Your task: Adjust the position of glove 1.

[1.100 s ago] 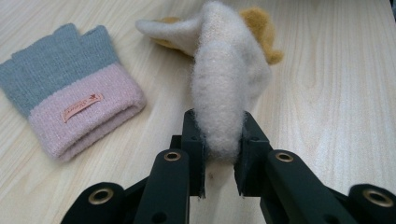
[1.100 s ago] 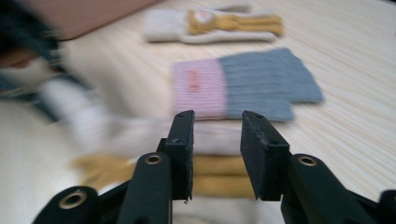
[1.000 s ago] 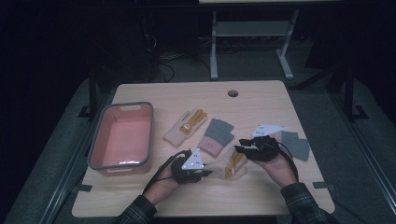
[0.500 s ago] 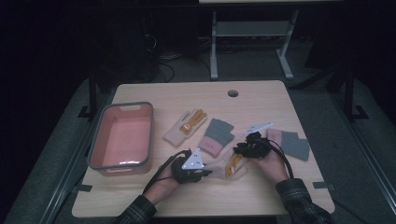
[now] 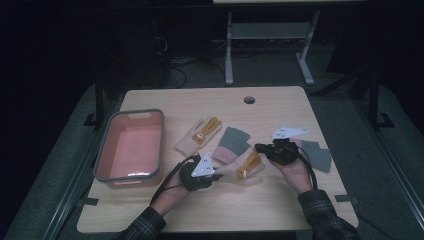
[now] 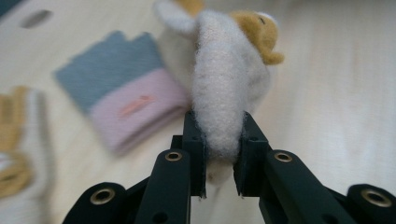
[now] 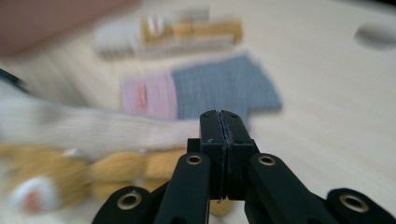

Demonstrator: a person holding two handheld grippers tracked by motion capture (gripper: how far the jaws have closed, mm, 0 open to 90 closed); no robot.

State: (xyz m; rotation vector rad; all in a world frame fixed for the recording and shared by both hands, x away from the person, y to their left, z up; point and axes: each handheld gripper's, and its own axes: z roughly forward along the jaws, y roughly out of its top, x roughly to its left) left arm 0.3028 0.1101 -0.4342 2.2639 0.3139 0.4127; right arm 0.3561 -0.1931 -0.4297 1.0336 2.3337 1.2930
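Note:
A cream glove with orange bear trim (image 5: pixel 248 170) lies stretched between my two grippers near the table's front. My left gripper (image 5: pixel 217 176) is shut on its fluffy cream cuff (image 6: pixel 224 102), which bulges up between the pads. My right gripper (image 5: pixel 259 148) has just been closing, and its jaws now stand together. A taut cream strip of the glove (image 7: pixel 93 130) runs straight into the right gripper (image 7: pixel 222 130) and ends there. Its orange fingers lie just below that strip.
A grey and pink glove (image 5: pixel 231 144) lies just behind the held one. The matching cream glove (image 5: pixel 199 136) is left of it. Another grey glove (image 5: pixel 317 155) is beside my right hand. A pink bin (image 5: pixel 131 177) stands at the left, and a cable hole (image 5: pixel 249 100) is at the back.
My right gripper has moved left onto the glove's finger end and its jaws have closed there. The left gripper has held still on the cuff.

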